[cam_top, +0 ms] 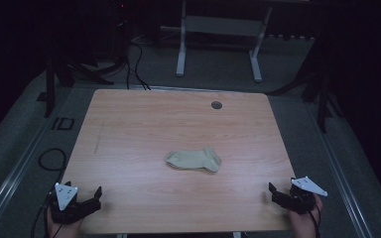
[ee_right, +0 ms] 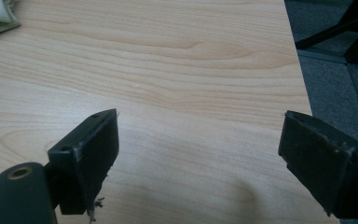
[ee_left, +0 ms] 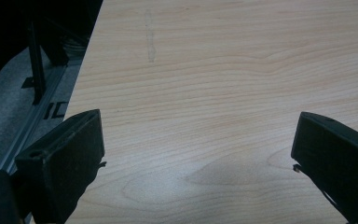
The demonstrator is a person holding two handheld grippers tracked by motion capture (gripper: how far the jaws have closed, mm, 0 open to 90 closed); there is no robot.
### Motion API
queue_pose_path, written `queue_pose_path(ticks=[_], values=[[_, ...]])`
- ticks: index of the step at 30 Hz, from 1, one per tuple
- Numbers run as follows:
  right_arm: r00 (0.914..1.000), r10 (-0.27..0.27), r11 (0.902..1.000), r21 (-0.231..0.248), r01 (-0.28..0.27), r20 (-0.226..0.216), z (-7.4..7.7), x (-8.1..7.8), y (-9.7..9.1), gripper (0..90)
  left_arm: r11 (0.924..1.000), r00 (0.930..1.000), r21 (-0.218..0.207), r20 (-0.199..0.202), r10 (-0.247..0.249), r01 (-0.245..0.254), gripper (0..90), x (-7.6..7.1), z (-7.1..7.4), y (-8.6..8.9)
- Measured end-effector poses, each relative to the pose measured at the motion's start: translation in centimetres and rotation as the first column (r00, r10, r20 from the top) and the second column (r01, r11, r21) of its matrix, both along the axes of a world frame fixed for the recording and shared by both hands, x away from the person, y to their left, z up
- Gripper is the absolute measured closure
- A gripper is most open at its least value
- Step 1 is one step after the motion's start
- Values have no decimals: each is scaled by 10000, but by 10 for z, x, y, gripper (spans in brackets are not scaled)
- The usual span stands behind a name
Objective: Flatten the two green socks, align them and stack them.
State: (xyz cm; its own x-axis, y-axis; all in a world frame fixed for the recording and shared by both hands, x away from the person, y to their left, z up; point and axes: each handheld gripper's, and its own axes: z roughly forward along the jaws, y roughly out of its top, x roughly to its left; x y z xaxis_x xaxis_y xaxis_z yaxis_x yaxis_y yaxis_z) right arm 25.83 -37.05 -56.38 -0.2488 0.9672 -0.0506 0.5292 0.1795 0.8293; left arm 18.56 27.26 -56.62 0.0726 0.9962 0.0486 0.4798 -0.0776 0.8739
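Sock [cam_top: 194,160] mid-table, well apart from both claws (spread, empty).

the high view is dim, and only the table [cam_top: 129,129] catches an even, soft light from above; everything around the table sinks into near black (the floor beyond it is a murky grey). the sock [cam_top: 194,160] near the table's middle looks soft and low in detail, with a thin shadow under it. in both gripper views the table is brighter, wood grain fairly sharp, while the near jaws blur and faint shadows lie between them.
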Motion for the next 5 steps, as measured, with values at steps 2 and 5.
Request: queue_pose_path(ticks=[2, 5], values=[[10000, -37, 10000, -37, 36, -29, -1, 1, 0, 122, 10000, 10000, -40, 0, -1, 1, 26, 0, 0, 0], [10000, -32, 10000, -36, 32, -37, -1, 1, -1, 122, 10000, 10000, -74, 13, -1, 1, 26, -1, 0, 1]])
